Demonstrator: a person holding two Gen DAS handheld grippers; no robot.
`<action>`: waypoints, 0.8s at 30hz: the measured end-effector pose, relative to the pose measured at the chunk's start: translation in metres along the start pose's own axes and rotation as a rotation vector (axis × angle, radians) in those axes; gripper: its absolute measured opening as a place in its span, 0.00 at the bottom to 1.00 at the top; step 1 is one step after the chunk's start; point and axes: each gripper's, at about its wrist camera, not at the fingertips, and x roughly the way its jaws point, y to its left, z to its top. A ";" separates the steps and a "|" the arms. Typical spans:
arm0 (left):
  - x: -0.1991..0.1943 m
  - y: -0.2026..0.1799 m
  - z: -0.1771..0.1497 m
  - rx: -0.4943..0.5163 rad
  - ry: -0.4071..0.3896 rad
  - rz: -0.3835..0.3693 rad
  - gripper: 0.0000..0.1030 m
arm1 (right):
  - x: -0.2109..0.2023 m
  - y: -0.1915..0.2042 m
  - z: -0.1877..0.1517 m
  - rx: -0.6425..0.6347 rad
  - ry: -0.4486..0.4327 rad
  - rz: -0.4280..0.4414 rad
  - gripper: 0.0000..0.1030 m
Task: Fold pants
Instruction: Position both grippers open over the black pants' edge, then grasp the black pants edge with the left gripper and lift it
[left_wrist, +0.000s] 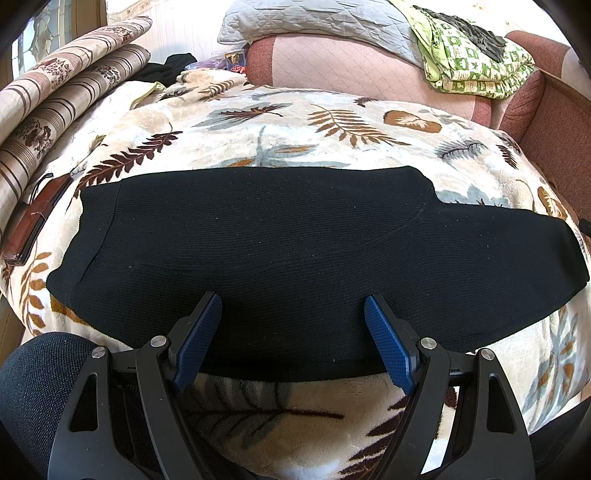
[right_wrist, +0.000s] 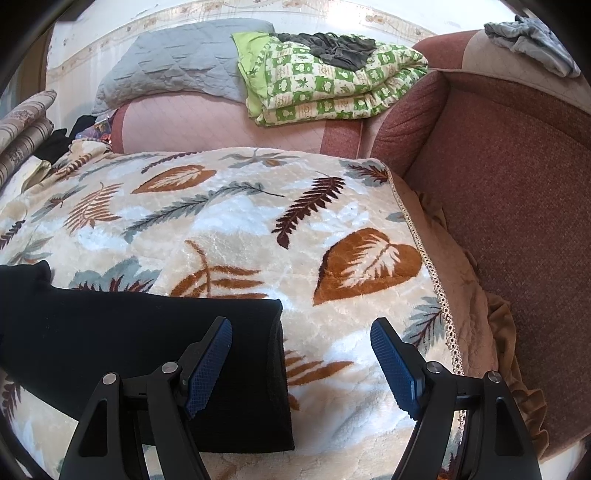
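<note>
Black ribbed pants (left_wrist: 295, 251) lie flat across a leaf-patterned blanket (left_wrist: 332, 133), folded lengthwise, waist end at the left and legs running right. My left gripper (left_wrist: 293, 306) is open and empty, hovering over the near edge of the pants. In the right wrist view the hem end of the pants (right_wrist: 147, 350) lies at the lower left. My right gripper (right_wrist: 301, 332) is open and empty, its left finger (right_wrist: 210, 362) over the hem, its right finger over bare blanket (right_wrist: 258, 229).
A brown wallet (left_wrist: 33, 221) lies at the blanket's left edge beside striped rolled bedding (left_wrist: 62, 96). A pink-red sofa (right_wrist: 517, 206) surrounds the blanket, with a green checked quilt (right_wrist: 332, 85) and grey quilt (right_wrist: 177, 62) on its back. A dark chair seat (left_wrist: 37, 387) sits lower left.
</note>
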 end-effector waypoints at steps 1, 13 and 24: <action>0.000 0.000 0.000 0.000 0.000 0.000 0.78 | 0.000 0.000 0.000 0.000 0.001 -0.001 0.74; -0.002 -0.002 0.011 0.014 0.076 -0.070 0.83 | -0.008 -0.050 0.001 0.236 -0.036 -0.061 0.74; -0.190 0.087 0.126 -0.127 -0.274 -0.259 0.84 | -0.011 -0.084 -0.004 0.457 -0.029 -0.010 0.74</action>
